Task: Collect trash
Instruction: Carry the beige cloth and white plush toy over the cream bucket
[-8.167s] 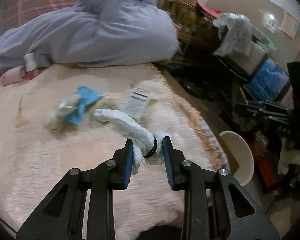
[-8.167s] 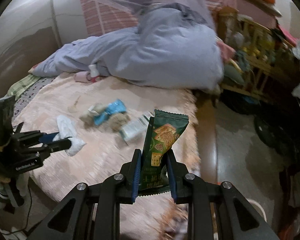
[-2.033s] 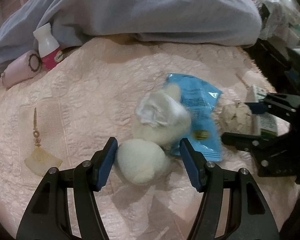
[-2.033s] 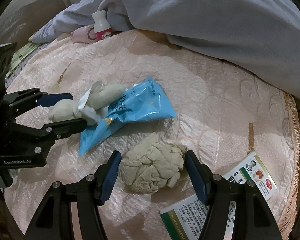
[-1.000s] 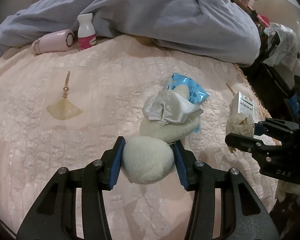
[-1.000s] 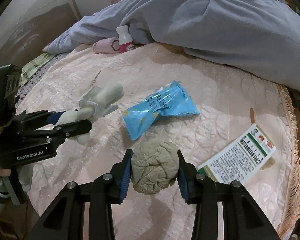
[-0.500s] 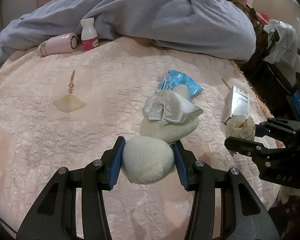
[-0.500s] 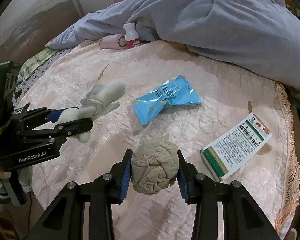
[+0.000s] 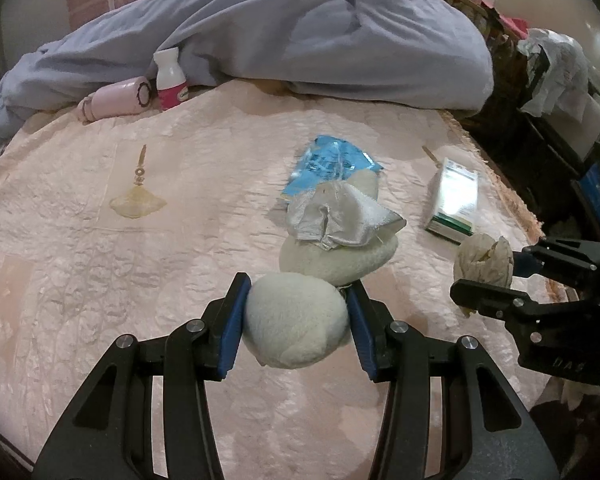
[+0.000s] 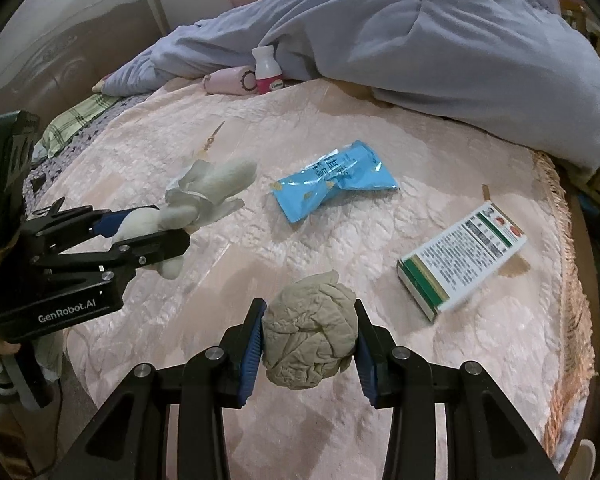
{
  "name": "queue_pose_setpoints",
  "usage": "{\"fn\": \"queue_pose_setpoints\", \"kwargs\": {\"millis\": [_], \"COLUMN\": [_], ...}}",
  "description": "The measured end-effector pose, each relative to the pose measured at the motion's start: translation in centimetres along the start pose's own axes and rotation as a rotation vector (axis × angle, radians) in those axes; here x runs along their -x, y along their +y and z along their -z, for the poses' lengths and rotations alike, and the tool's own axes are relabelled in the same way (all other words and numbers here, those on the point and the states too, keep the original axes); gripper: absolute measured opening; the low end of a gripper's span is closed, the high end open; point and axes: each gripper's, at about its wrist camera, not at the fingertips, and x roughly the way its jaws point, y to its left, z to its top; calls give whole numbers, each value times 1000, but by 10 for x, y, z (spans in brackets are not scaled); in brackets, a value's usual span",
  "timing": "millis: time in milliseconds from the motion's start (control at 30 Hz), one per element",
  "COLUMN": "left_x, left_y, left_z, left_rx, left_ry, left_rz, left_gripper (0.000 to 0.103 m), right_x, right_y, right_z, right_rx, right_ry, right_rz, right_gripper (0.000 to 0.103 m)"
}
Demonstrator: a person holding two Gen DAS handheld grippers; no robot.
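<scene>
Left hand-held gripper (image 9: 296,322): clenched on the rounded end of a cream plush toy (image 9: 320,280), pads pressing both sides. The toy's body, wrapped in a silver-white cloth, reaches forward beyond the fingertips and is held clear of the bed (image 9: 100,260).

Right hand-held gripper (image 10: 310,344): clenched on a crumpled paper wad (image 10: 312,344), held above the bed.

On the bedspread, ahead of the right hand-held gripper, lies a blue wrapper (image 10: 334,180). A green-and-white box (image 10: 462,258) lies ahead and to that gripper's right, well apart from the wrapper.

Farther ahead, against the grey duvet (image 10: 440,40), a white bottle (image 10: 267,70) stands upright, with a pink roll (image 10: 230,80) lying just beside it on its left.
</scene>
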Motion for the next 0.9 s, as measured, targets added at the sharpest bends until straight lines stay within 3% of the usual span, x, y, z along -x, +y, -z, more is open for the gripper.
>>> {"fn": "queue_pose_setpoints", "kwargs": {"millis": [567, 900], "left_x": [19, 24], "left_y": [-70, -112], "left_z": [19, 21], "left_rx": [-109, -176], "left_ry": [-16, -16], "left_rz": [34, 81], "left_gripper": [46, 46], "right_x": [51, 85], "right_y": [-16, -49], "right_z": [52, 91], "right_rx": [-60, -154], "right_ry": [-35, -70], "right_rz": [40, 82], "right_gripper": [39, 39]}}
